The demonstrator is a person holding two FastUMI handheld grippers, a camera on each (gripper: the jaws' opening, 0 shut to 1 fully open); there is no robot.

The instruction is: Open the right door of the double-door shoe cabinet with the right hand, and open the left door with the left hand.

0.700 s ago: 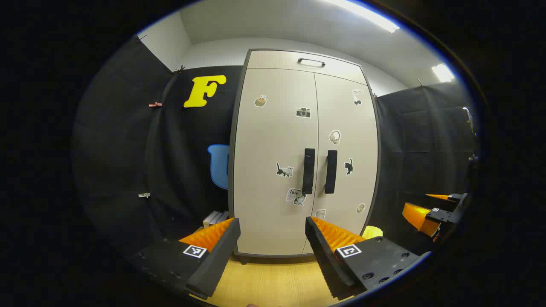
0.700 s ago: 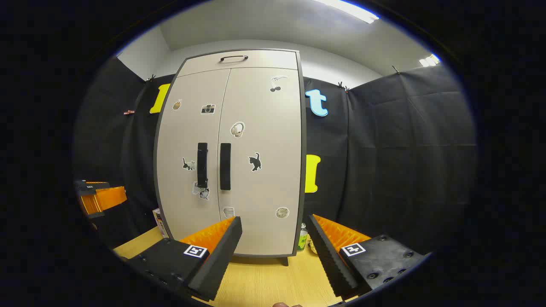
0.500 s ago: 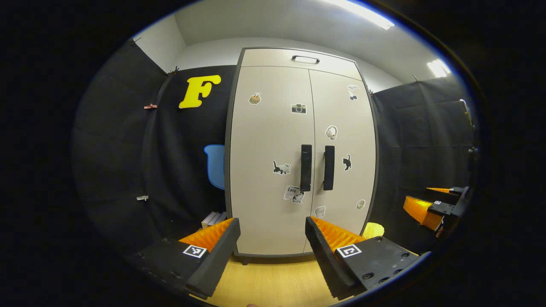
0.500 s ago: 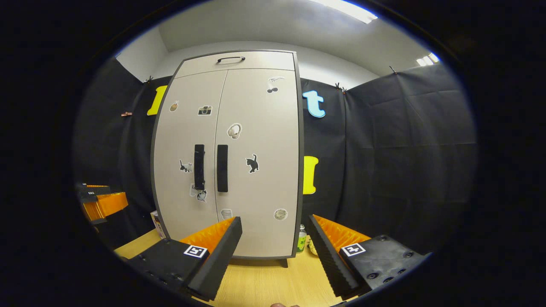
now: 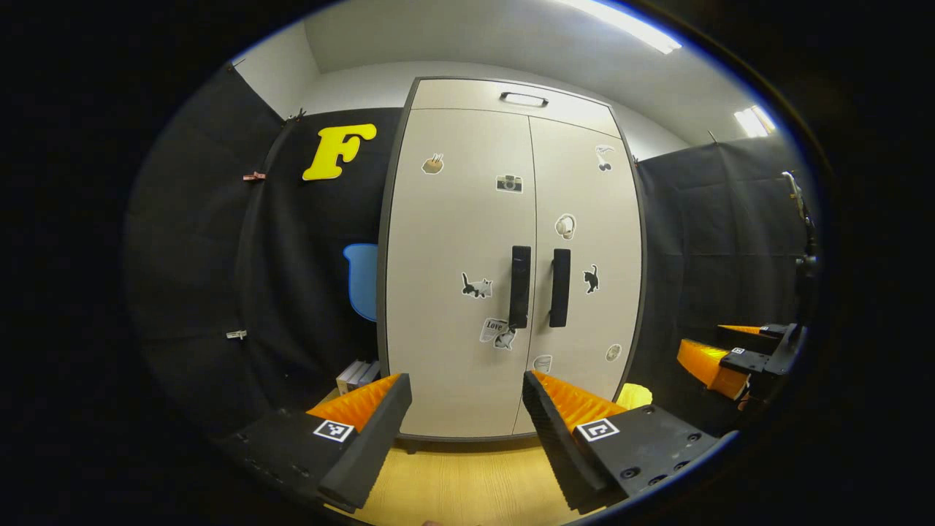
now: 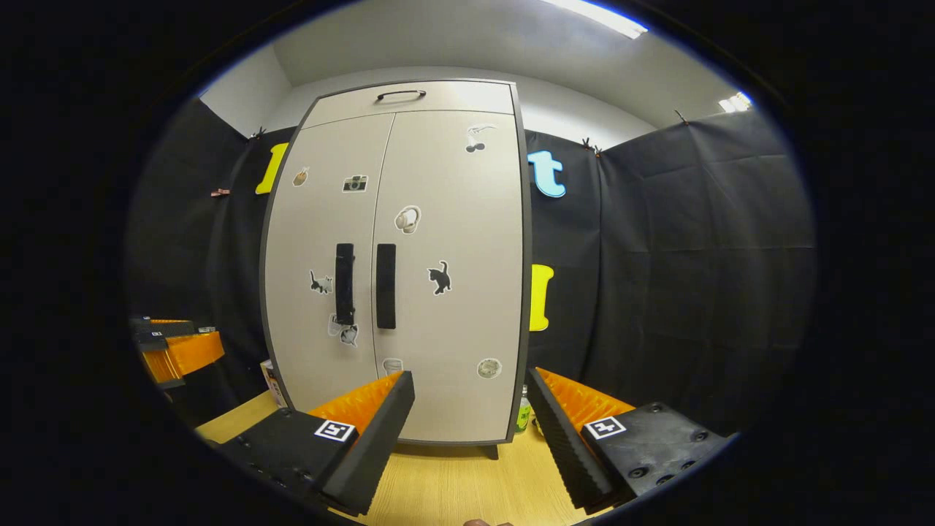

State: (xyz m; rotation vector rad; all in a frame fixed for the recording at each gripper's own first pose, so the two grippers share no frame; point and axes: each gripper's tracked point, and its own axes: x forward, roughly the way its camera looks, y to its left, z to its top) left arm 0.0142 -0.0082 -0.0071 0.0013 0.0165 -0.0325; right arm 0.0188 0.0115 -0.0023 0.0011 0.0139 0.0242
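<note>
Shoe cabinet (image 5: pixel 467 307): upright on the wooden tabletop (image 5: pixel 467 482), backed against the black cloth wall (image 5: pixel 292 256). Both doors closed and flush, meeting at a vertical centre seam. Left door (image 5: pixel 453 219) and right door (image 5: pixel 584 197) each fitted with one dark vertical handle, left handle (image 5: pixel 519 286) and right handle (image 5: pixel 559 287), just beside the seam on either side, at mid-height of the cabinet. Drawer front with a horizontal pull (image 5: pixel 524 98) along the cabinet top. Small stickers scattered over both door faces.

Left gripper (image 5: pixel 467 413): fingers spread wide, nothing between them, positioned in front of the cabinet and well apart from it, aimed roughly at its lower centre.

Right gripper (image 6: pixel 471 413): fingers likewise spread wide and empty, well apart from the cabinet, aimed toward its lower right edge.

A small green-labelled bottle (image 6: pixel 523 413) beside the cabinet's lower right corner; stacked books (image 5: pixel 356 374) beside its lower left corner.
</note>
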